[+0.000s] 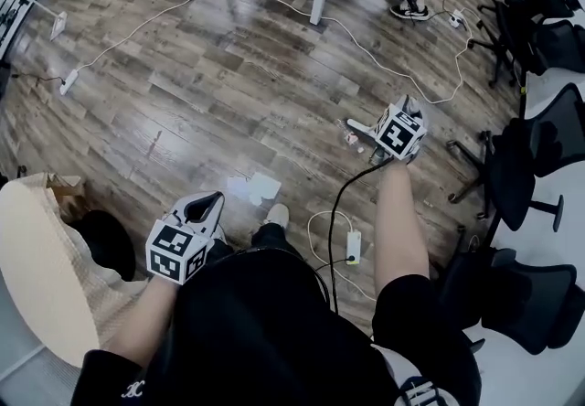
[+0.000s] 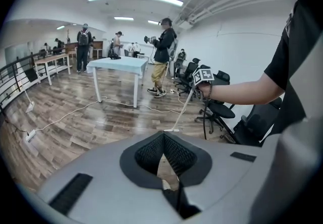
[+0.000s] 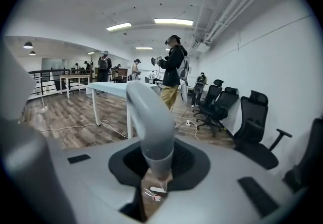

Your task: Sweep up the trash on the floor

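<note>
Handle (image 3: 150, 117) clamped in right gripper (image 3: 159, 161); left gripper (image 2: 163, 140) closed.

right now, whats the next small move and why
Likely draw the long pale-grey handle, clamped in the right tongs, toward the white paper scraps on the wooden floor; they lie unswept, to its left in the head view.

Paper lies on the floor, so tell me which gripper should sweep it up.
Right. The right gripper is shut on the grey handle; the left gripper is shut, holding nothing. The white paper lies between them.
</note>
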Action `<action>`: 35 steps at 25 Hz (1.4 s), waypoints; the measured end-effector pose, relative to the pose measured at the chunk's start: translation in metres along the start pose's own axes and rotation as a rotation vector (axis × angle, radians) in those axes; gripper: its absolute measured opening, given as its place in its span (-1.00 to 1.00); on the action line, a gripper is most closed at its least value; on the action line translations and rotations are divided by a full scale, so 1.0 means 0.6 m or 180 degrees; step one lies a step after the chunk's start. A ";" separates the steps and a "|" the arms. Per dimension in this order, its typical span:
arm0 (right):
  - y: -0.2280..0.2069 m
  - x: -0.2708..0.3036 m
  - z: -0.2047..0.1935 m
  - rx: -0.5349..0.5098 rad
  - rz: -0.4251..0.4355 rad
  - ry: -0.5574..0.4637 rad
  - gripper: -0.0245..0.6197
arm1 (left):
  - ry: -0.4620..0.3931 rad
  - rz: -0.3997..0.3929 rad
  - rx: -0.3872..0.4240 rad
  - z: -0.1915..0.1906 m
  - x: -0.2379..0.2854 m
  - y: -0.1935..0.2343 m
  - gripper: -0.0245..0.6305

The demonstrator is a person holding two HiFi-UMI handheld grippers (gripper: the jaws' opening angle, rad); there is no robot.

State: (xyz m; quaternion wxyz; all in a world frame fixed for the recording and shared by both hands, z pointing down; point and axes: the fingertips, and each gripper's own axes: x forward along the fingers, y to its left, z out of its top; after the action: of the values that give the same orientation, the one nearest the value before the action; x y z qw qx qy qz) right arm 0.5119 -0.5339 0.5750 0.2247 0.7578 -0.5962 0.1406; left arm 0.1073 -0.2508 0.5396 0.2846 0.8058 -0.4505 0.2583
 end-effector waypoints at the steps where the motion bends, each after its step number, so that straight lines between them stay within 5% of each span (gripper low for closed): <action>1: 0.006 -0.013 -0.011 0.0015 0.0007 0.0039 -0.70 | -0.0031 -0.0008 -0.0007 0.000 -0.005 0.004 -0.93; 13: 0.088 -0.179 -0.112 0.0061 -0.0005 0.0321 -0.70 | -0.0284 -0.0183 -0.0049 -0.038 -0.082 0.045 -0.93; 27: 0.275 -0.350 -0.136 -0.0108 0.0231 0.0454 -0.70 | -0.0504 -0.0360 -0.0197 -0.094 -0.167 0.109 -0.93; 35: 0.358 -0.418 -0.136 0.0288 0.0041 0.0646 -0.70 | -0.0434 -0.0610 -0.0240 -0.151 -0.192 0.142 -0.93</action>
State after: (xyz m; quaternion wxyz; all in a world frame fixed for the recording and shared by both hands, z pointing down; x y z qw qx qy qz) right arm 0.2459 -0.3222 0.5617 0.2486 0.7452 -0.5683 0.2449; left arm -0.0346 -0.1579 0.5450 0.3069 0.8496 -0.3991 0.1574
